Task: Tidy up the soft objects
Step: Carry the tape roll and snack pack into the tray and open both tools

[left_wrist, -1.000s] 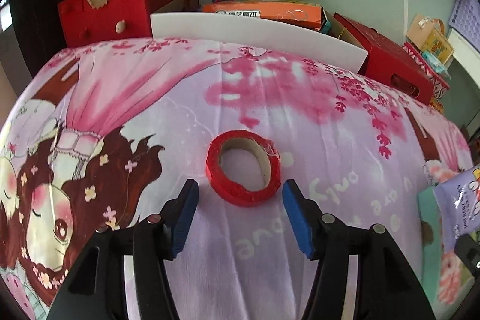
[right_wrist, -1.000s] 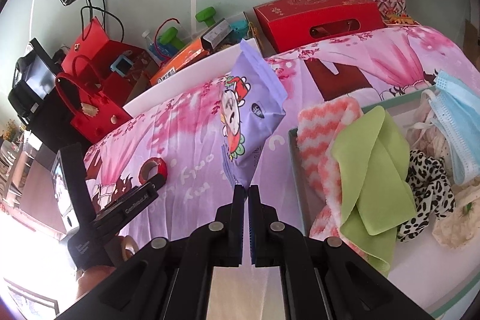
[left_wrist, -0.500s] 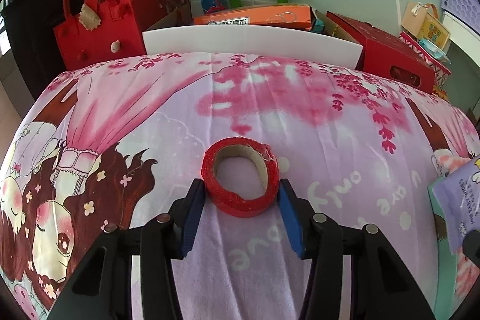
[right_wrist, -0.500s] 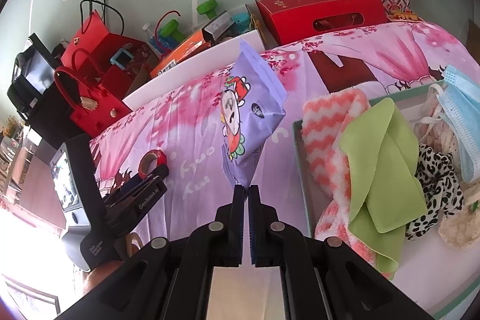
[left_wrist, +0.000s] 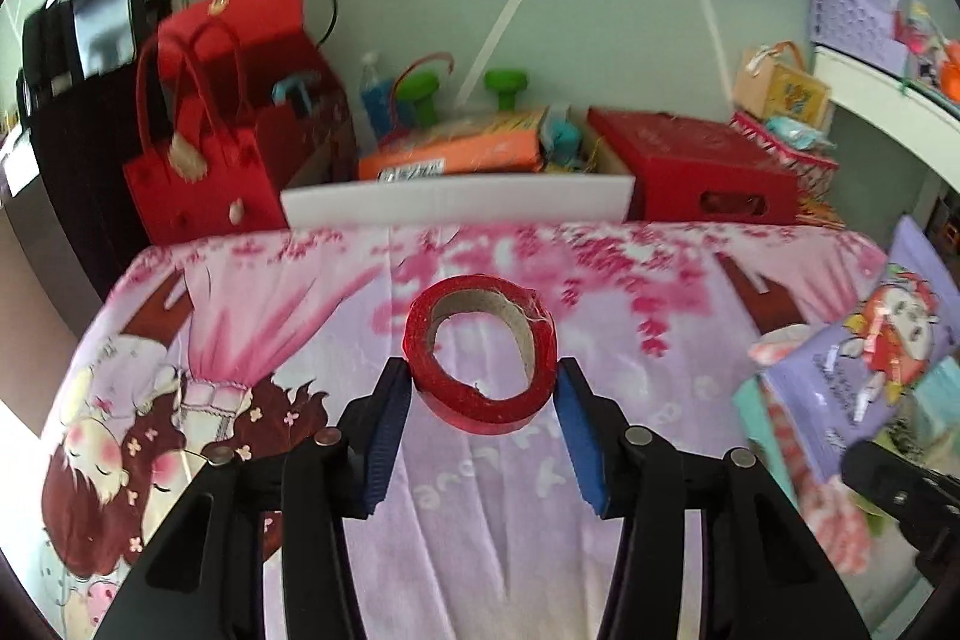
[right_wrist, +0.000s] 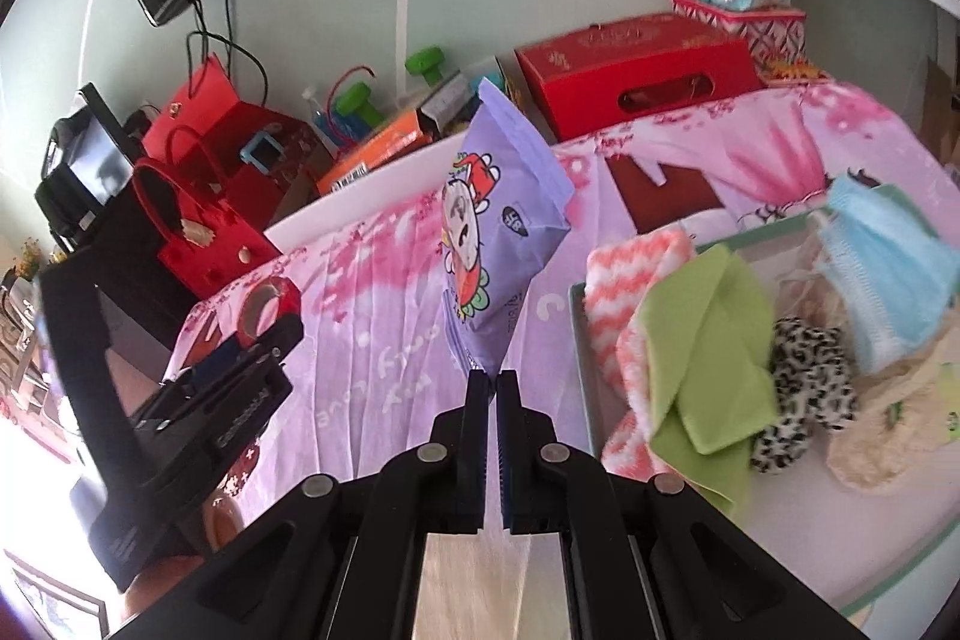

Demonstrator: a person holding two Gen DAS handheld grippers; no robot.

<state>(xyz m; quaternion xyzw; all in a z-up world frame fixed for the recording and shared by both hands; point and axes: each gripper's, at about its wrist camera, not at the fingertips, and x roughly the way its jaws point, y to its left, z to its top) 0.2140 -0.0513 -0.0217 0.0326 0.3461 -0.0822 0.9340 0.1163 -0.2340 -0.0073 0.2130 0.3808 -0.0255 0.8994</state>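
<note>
- Left gripper (left_wrist: 483, 397): blue pads clenched on the outer sides of a red tape roll (left_wrist: 480, 345), which sits between them with its hole facing up. The jaws have just been closing, roll between them. Gripping across the width of the ring suits it: the cardboard core gives the pads something firm to press on.
- The roll looks clear of the pink printed bedsheet (left_wrist: 300, 292), judging by the blur behind it and the gap below.
- Right gripper (right_wrist: 492, 391): fingers pinched tight on the bottom edge of a purple snack packet (right_wrist: 498, 226), which stands up and away from the jaws above the sheet. An edge pinch probably spares the puffy middle.
- Just right of the packet lies a tray (right_wrist: 579, 340) with soft things piled in it: coral zigzag cloth (right_wrist: 624, 274), green cloth (right_wrist: 708, 346), leopard scrunchie (right_wrist: 804, 370), blue face mask (right_wrist: 882, 268).
- My reading: the tray is the collection spot, and both hands carry items at once to save a trip. Whether tape counts as soft is doubtful; it may belong elsewhere.
- Red handbag (left_wrist: 198, 172) and red box (left_wrist: 702, 172) sit beyond the bed, uninvolved.
</note>
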